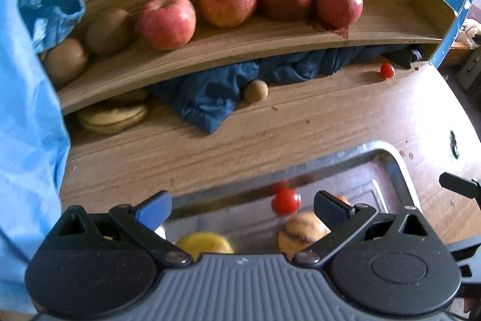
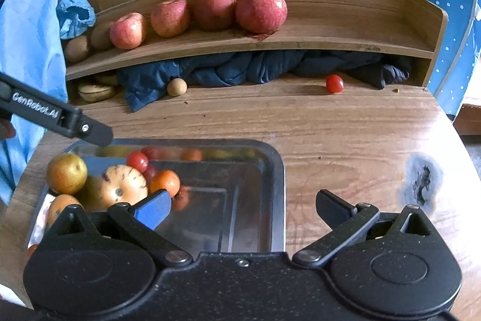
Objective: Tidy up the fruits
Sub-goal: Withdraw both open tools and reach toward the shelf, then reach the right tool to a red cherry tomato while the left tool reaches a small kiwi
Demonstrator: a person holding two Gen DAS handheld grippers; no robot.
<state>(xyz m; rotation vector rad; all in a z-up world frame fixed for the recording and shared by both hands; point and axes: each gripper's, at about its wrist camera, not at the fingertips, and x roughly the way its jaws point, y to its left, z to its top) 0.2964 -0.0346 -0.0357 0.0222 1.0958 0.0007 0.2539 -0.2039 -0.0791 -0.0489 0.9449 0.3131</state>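
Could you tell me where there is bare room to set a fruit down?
The shelf is bare right of the apples. The tray is free on its right half; its left is crowded. The table between tray and shelf is open.

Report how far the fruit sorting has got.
Done, by the look of it: four apples in a row on the shelf, kiwis at its left end. In hand: nothing; the left gripper and right gripper are both open and empty above the metal tray. Left: the mixed fruit in the tray, plus a cherry tomato and a small brown fruit loose on the table.
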